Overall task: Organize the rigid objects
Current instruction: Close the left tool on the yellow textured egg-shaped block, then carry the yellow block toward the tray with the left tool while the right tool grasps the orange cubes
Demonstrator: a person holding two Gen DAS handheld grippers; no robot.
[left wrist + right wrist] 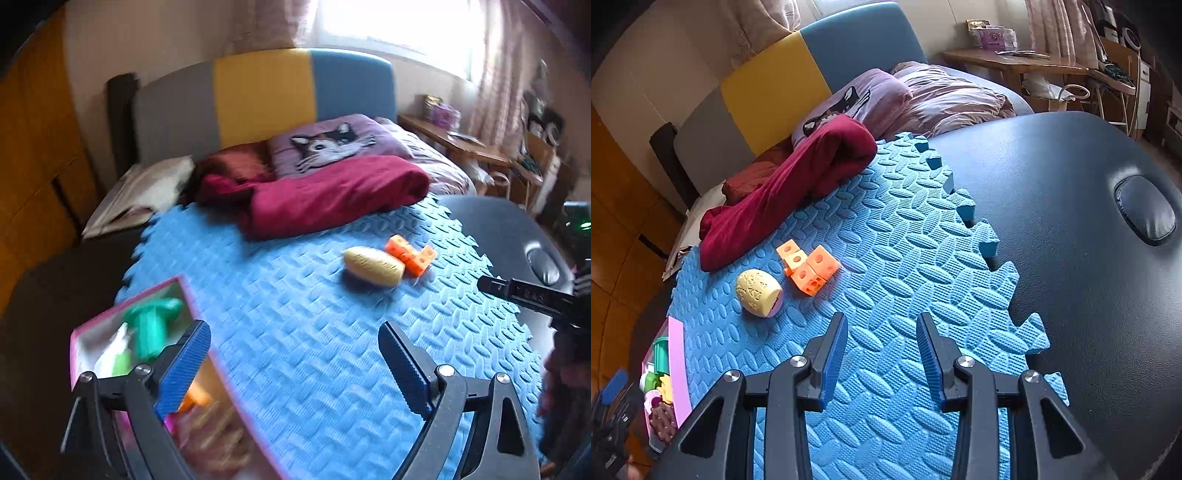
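Nearest, the empty left gripper (295,354) stands wide above the pink box (79,343) holding a green toy (151,325) and blurred pieces, while the yellow egg-shaped toy (758,292) lies on its side on the blue foam mat (897,258), touching the orange cubes (807,266), beyond the narrower, empty right gripper (882,347).
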